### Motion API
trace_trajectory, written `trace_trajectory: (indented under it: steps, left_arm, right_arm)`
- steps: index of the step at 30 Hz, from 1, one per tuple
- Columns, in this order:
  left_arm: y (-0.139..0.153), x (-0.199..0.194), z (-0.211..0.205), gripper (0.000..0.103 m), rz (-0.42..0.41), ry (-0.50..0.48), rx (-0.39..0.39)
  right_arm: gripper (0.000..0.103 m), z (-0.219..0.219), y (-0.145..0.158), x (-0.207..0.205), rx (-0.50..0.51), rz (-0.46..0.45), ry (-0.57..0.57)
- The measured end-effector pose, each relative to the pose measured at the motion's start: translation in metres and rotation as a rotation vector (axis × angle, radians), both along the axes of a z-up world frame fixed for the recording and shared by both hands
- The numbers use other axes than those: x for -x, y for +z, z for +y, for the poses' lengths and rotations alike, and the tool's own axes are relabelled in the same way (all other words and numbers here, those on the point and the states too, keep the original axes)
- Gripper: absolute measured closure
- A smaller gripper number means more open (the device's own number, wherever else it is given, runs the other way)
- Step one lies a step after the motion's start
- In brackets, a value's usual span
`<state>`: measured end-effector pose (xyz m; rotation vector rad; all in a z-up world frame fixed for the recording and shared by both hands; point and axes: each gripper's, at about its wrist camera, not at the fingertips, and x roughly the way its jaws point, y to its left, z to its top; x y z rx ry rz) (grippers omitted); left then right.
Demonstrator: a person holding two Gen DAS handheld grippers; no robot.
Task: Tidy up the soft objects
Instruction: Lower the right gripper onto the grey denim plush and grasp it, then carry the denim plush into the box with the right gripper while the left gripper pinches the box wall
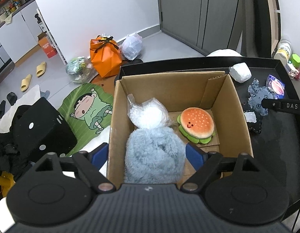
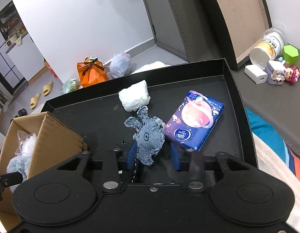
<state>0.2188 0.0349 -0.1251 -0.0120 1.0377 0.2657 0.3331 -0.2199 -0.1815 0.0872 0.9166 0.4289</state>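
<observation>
Left gripper (image 1: pixel 148 155): jaws spread wide over the near end of the box (image 1: pixel 118 120), blue pads either side of the fluffy blue bundle (image 1: pixel 154 157) without squeezing it. The bundle sits inside the box against the near wall, likely just let go there. Its lower edge is cut off by the gripper body, so how deep it sits cannot be told.

Behind it in the box: a clear bag of white stuffing (image 1: pixel 148 114), touching the bundle, and a burger plush (image 1: pixel 196 124) on the box floor to the right. All soft, so the box reads as the collecting bin.

Right gripper (image 2: pixel 152 155): jaws partly closed around the lower end of the denim toy (image 2: pixel 149 137), which lies on the black tray (image 2: pixel 235 101). The left pad is against the fabric; the right pad shows a gap, so no firm clamp yet. Probably the next item for the box. A dark stitched piece (image 2: pixel 134 172) lies under the toy, mostly hidden; cannot identify it.

Further out on the tray: tissue pack (image 2: pixel 194 122) just beside the toy, and a white wad (image 2: pixel 134 97) near its ears, both awaiting sorting.

Beyond the tray rim, small figures (image 2: pixel 282 73) and a tipped cup (image 2: pixel 266 46), too distorted to read.
</observation>
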Motion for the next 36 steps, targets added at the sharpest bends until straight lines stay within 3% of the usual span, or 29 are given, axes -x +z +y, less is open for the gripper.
trace_trajectory:
  steps: [3,6,36]
  left_arm:
    - [0.000,0.000,0.000,0.019,0.002,0.001,-0.001]
    - [-0.001,0.000,0.001,0.019,0.001,0.002,0.002]
    - [0.003,0.025,0.014,0.018,-0.043,-0.009,0.074]
  right_arm:
    - [0.091,0.001,-0.002,-0.001,0.008,-0.002,0.012]
    - [0.095,0.001,0.002,0.003,0.025,-0.037,0.022]
    - [0.096,0.023,0.071,0.046,-0.009,-0.123,0.063]
